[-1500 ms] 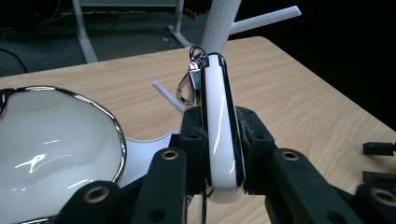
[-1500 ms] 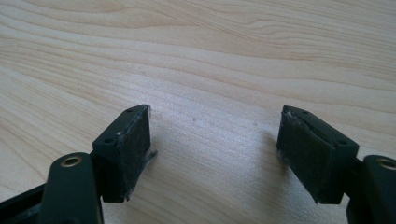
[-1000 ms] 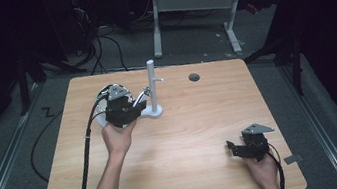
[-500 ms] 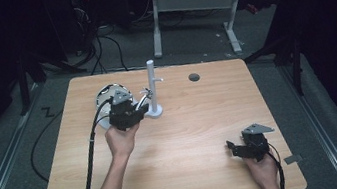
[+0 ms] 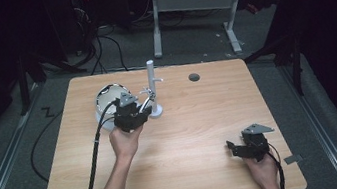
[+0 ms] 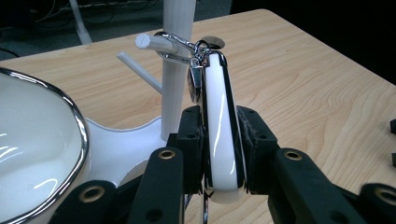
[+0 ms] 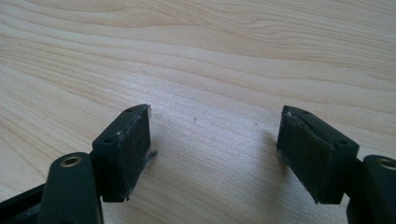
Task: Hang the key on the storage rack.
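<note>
The left tongs are clamped on a flat white tag held edge-on, its rim pressed between both pads. A small metal clasp at the top of the tag joins a ring that hangs around a short white peg of the white stand. In the high view the left tongs sit just beside the stand, on the side toward the person, with the left hand behind them and a black cable trailing off the near edge of the wooden counter.

Just beside the stand, on its left in the high view, sits a round white bowl with a shiny metal rim; in the left gripper view that bowl lies against the stand's flat white base. A small dark round hole marks the counter to the right of the stand.

The right tongs rest well apart from the stand, near the counter's near right corner, held by the right hand. Their pads stand wide apart with bare wood between them.
</note>
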The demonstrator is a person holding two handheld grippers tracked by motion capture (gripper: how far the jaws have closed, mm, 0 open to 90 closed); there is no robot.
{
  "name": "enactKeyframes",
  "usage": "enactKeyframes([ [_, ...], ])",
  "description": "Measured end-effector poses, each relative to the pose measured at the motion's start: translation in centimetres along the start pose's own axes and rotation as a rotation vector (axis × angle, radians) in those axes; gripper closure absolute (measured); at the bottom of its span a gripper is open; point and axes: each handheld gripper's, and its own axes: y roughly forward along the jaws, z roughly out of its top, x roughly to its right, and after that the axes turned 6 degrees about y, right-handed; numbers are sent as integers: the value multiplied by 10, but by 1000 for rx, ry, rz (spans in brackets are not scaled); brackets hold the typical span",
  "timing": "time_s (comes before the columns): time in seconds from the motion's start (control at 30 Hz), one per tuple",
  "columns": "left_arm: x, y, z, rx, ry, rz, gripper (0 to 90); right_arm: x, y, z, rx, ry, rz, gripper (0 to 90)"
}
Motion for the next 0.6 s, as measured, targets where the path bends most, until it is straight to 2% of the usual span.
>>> enactKeyframes([
  [0.17, -3, 5, -7, -9, -23, 3, 715, 0, 0, 0, 0, -1, 0, 258],
  [0.6, -4, 17, -13, -42, -25, 8, 695, 0, 0, 0, 0, -2, 1, 259],
])
